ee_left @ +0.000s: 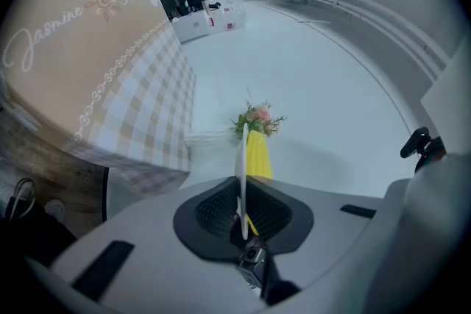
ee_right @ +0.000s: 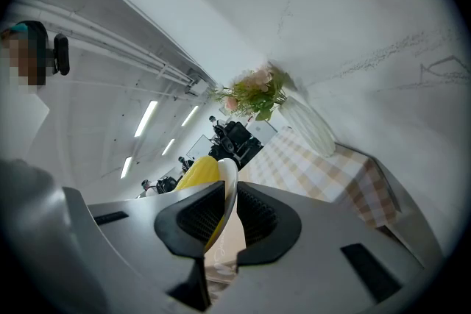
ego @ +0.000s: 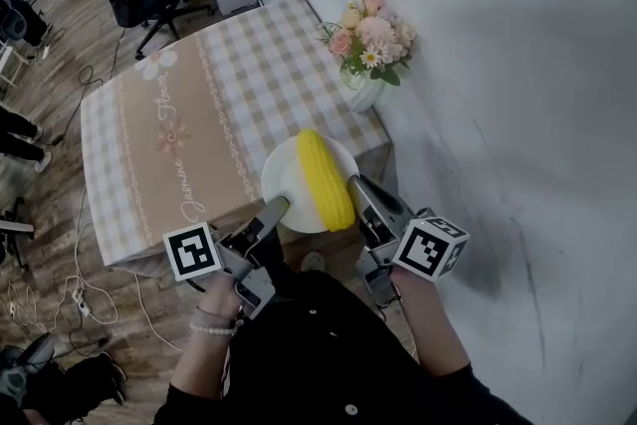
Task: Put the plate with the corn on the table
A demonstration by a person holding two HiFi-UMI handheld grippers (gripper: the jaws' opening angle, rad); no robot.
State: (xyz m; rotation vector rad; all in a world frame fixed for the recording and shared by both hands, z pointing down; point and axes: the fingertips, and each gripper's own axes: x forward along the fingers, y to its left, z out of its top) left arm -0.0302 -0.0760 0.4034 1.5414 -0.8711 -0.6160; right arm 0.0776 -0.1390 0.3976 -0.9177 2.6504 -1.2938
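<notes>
The left gripper at 7 o'clock and the right gripper at 4 o'clock each pinch the rim of the plate, which sits over the near corner of the table, the corn lying 12 to 6, free tabletop toward 11 o'clock.

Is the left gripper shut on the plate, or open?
Shut: the left gripper clamps the thin rim of the plate with no gap on either side; the corn lies on it.

Yellow corn on a white plate. Beyond the plate, a beige-and-white checked cloth covers the tabletop, with pink flowers.
</notes>
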